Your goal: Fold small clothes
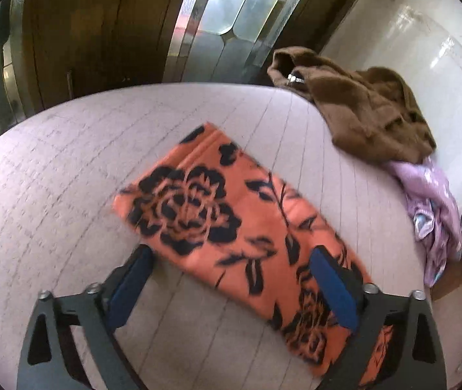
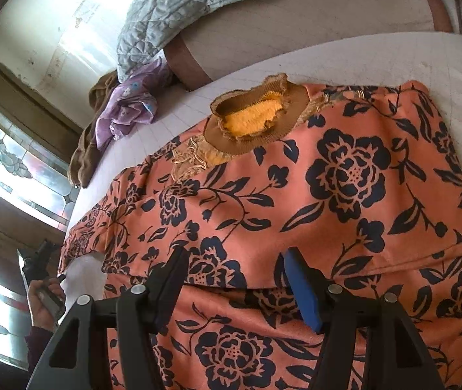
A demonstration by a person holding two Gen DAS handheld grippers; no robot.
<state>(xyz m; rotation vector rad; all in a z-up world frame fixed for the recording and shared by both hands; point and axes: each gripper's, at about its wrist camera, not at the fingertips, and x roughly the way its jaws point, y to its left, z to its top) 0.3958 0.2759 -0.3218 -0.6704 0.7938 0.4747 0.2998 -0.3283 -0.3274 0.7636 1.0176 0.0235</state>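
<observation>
An orange garment with a dark floral print (image 2: 344, 201) lies spread on a pale gridded mat (image 2: 377, 58), its brown ribbed collar (image 2: 257, 120) showing a yellow lining. In the left wrist view one long part of it (image 1: 231, 214) lies flat and slantwise on the mat (image 1: 52, 162). My left gripper (image 1: 231, 256) hovers open over the near end of that part, with the cloth below the fingers and not pinched. My right gripper (image 2: 236, 255) stands open just above a folded edge across the garment's body, gripping nothing.
A brown fuzzy garment (image 1: 370, 110) and a lilac garment (image 1: 432, 201) are heaped at the mat's far right edge. A grey-blue quilt (image 2: 172, 9) lies beyond on a beige surface. A person's hand (image 2: 41, 305) shows at the left of the right wrist view. Wooden panels and patterned glass (image 1: 224, 9) stand behind.
</observation>
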